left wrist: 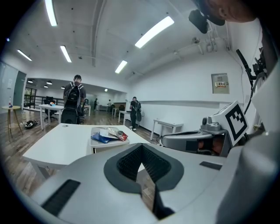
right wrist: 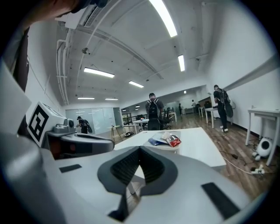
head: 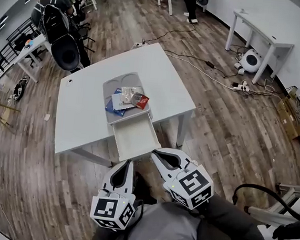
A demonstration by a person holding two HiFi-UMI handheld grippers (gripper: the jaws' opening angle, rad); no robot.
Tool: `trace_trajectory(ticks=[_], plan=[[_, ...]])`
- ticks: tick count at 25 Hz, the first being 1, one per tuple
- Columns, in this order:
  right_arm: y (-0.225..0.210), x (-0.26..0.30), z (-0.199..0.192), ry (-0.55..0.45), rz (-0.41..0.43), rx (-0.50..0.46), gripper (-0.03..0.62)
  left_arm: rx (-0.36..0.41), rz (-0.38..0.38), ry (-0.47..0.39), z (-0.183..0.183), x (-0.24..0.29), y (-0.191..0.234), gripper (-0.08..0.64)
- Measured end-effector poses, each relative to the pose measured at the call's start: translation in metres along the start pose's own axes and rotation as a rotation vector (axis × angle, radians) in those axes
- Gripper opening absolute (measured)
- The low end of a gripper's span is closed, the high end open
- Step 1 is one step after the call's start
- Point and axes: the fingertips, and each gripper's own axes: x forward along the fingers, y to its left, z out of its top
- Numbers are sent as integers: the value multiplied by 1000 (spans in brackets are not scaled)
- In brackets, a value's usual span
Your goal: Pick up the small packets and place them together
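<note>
Nearest me, my left gripper (head: 129, 163) and right gripper (head: 154, 153) both have their jaws pressed together on nothing, as each gripper view shows at the ribbed pads. Only the head view shows the white open drawer (head: 135, 136) jutting out at the near edge of the white square table (head: 82, 110), at 12 o'clock just beyond my tips. Further along at 12 o'clock a grey plastic tray (head: 113, 83) holds the small packets (head: 126, 100) in one overlapping heap, blue, clear and red, and farthest off, only the gripper views catch the long ceiling strip lights (right wrist: 164, 17).
</note>
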Motion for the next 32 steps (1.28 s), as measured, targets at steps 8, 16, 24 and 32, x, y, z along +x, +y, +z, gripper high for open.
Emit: trace_trajectory(ticks=[8, 16, 24, 32], plan=[[11, 22, 4, 24, 39, -32, 5, -18, 35, -11, 6, -4, 13, -2], [18, 27, -2, 40, 50, -50, 5, -12, 2, -6, 0, 0, 11, -2], [14, 35, -19, 58, 34, -45, 5, 11, -68, -11, -15, 17, 15, -2], [22, 17, -1, 32, 54, -24, 5, 44, -49, -2, 6, -1, -2, -2]])
